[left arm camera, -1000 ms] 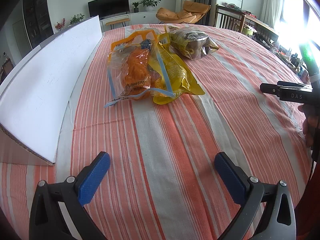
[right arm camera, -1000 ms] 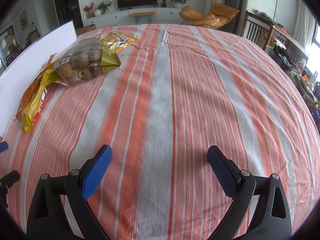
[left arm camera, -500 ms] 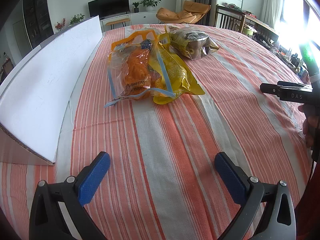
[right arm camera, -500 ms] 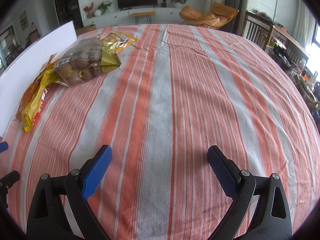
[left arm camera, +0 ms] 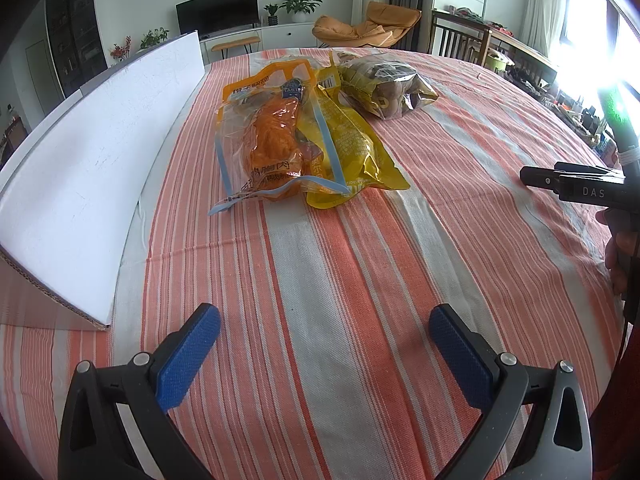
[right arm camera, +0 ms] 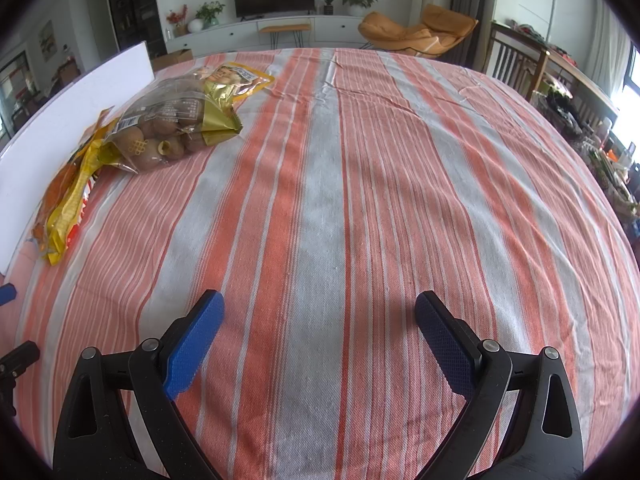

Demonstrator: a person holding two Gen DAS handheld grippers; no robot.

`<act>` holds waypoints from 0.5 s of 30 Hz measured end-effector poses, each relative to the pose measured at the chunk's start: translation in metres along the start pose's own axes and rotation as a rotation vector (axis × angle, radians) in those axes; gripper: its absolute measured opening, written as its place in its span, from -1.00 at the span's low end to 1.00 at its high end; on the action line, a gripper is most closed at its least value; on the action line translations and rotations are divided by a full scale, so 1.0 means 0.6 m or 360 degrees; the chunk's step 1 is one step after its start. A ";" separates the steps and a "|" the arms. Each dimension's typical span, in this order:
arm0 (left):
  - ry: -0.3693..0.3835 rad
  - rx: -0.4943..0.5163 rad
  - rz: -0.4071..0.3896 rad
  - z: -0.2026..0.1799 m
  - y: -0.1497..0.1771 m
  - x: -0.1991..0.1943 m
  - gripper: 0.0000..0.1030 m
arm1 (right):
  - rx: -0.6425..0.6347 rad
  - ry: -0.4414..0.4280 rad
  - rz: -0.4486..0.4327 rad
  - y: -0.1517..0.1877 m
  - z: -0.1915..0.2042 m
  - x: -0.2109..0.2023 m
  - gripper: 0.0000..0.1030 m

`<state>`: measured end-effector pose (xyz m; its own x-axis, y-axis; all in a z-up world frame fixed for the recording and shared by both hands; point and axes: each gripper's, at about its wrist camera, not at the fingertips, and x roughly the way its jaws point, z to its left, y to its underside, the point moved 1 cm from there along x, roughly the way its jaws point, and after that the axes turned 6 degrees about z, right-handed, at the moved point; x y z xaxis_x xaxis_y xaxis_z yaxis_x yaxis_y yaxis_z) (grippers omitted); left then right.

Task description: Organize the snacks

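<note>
Three snack bags lie together on the striped tablecloth. A clear bag with an orange snack (left arm camera: 276, 148) lies partly on a yellow bag (left arm camera: 352, 152). Behind them is a clear-and-gold bag of round brown snacks (left arm camera: 384, 84), also in the right wrist view (right arm camera: 172, 128). My left gripper (left arm camera: 324, 354) is open and empty, low over the cloth, well short of the bags. My right gripper (right arm camera: 318, 334) is open and empty over bare cloth, to the right of the bags; its body shows at the right edge of the left wrist view (left arm camera: 580, 188).
A white cardboard box flap (left arm camera: 92, 176) rises along the left side of the table. The red-and-grey striped cloth (right arm camera: 360, 184) covers the round table. Chairs and cluttered shelves stand past the far right edge.
</note>
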<state>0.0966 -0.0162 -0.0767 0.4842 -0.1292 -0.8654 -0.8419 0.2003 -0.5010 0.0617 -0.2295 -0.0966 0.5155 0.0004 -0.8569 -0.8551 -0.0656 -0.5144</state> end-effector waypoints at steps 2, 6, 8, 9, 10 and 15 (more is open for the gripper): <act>0.0000 0.0000 0.0000 0.000 0.000 0.000 1.00 | 0.0000 0.0000 0.0000 -0.001 0.000 0.001 0.90; 0.0001 0.0000 0.0000 0.000 0.000 0.000 1.00 | 0.0000 0.0000 0.0000 -0.001 0.000 0.001 0.90; 0.0005 0.0001 0.0000 0.001 0.001 -0.001 1.00 | 0.0000 0.0000 0.0000 -0.001 0.000 0.001 0.90; 0.0010 0.0005 0.0001 0.001 0.004 -0.003 1.00 | 0.0000 0.0000 0.0000 -0.005 -0.001 0.003 0.90; 0.0032 0.0021 0.0011 0.001 0.005 -0.005 1.00 | 0.0000 0.0000 0.0000 -0.003 0.000 0.002 0.90; 0.0256 -0.0092 -0.0034 0.022 -0.027 -0.050 0.99 | 0.0000 0.0000 0.0000 -0.002 0.000 0.001 0.90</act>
<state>0.0989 -0.0028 -0.0426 0.4615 -0.2874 -0.8393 -0.8465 0.1404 -0.5136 0.0629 -0.2296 -0.0966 0.5156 0.0005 -0.8568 -0.8550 -0.0654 -0.5145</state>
